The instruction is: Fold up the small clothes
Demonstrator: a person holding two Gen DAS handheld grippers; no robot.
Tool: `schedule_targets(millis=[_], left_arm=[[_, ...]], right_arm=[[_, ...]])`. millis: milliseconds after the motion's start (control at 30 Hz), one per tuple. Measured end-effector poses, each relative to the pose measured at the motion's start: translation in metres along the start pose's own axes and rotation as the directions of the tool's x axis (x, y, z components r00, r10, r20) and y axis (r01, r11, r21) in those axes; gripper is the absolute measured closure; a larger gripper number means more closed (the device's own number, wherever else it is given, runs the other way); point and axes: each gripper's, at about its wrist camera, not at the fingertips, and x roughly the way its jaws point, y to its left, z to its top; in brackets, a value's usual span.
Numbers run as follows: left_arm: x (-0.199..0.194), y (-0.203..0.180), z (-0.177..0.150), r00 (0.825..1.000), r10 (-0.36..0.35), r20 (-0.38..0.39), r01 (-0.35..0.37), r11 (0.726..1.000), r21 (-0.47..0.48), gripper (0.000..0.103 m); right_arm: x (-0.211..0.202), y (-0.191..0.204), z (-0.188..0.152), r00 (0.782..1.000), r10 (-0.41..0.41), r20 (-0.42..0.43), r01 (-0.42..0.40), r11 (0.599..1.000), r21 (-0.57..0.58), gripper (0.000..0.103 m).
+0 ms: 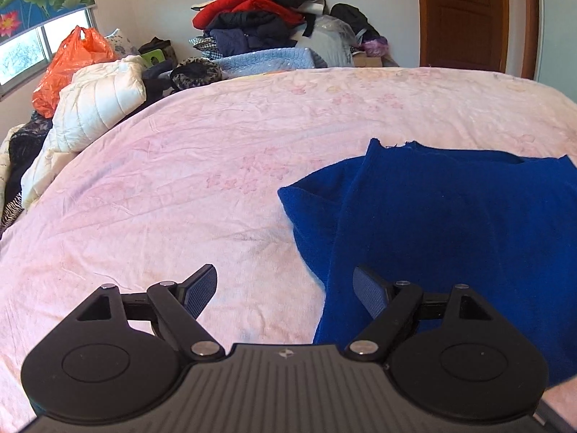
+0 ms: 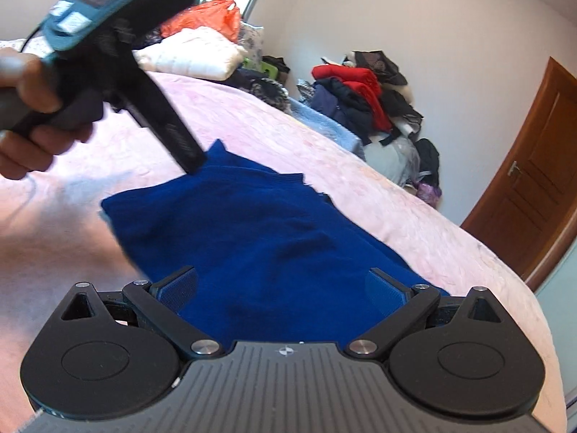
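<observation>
Blue garment (image 1: 450, 216) lies folded on pink bedspread (image 1: 180, 180), no readable label.

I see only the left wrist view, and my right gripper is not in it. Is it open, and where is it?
Observer: The right gripper is open and empty, above the near part of the blue cloth.
Operator: Does the cloth's right side hang off the bed?
Observer: No. In the right wrist view, pink bed shows beyond that edge.
Operator: Where does my left gripper point?
Observer: A hand holds it, with the tips near the cloth's far corner. It is blurred, so I cannot tell if they touch.
</observation>
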Motion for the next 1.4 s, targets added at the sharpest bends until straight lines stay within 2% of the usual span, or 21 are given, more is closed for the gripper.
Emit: schedule_targets(millis=[267,400,500,633,700,800,900,1000,1267,1400], left_arm=[[0.013,-0.004,0.000,0.999,0.026,-0.024,-0.025,0.999,0.032,0.020],[0.019,-0.004,0.002,0.999,0.028,-0.033,-0.027,0.999,0.038,0.020],[0.023,-0.003,0.003,0.999,0.021,-0.041,-0.019,0.999,0.040,0.020],[0.028,0.000,0.007,0.999,-0.019,-0.037,0.021,0.998,0.058,0.020],[0.033,0.009,0.012,0.996,-0.079,-0.035,0.080,0.996,0.040,0.020],[0.044,0.026,0.020,0.980,-0.187,-0.067,0.186,0.982,-0.013,0.020],[0.057,0.041,0.027,0.960,-0.267,-0.083,0.260,0.962,-0.084,0.020],[0.070,0.050,0.034,0.929,-0.357,-0.096,0.340,0.928,-0.151,0.020],[0.099,0.043,0.045,0.849,-0.517,-0.108,0.481,0.841,-0.249,0.020],[0.112,0.039,0.051,0.822,-0.562,-0.091,0.520,0.806,-0.281,0.020]], right_arm=[[0.003,0.006,-0.001,1.000,-0.002,-0.030,0.003,1.000,0.028,0.001],[0.004,0.015,-0.001,0.999,0.037,-0.033,-0.037,0.999,-0.014,0.001],[0.003,0.026,0.000,0.999,0.037,-0.025,-0.038,0.997,-0.069,0.001],[0.004,0.041,0.001,0.999,0.040,-0.027,-0.043,0.992,-0.118,0.002],[0.005,0.046,0.002,0.998,0.048,-0.033,-0.052,0.990,-0.128,0.002],[0.004,0.057,0.001,0.998,0.059,-0.036,-0.064,0.985,-0.157,0.003],[0.007,0.070,-0.001,0.998,0.049,-0.037,-0.055,0.979,-0.196,0.004],[0.012,0.078,-0.003,0.999,0.014,-0.036,-0.022,0.974,-0.226,0.007],[0.026,0.084,0.002,0.998,-0.059,0.005,0.058,0.970,-0.236,0.007],[0.035,0.088,0.002,0.994,-0.107,0.032,0.112,0.961,-0.253,0.011]])
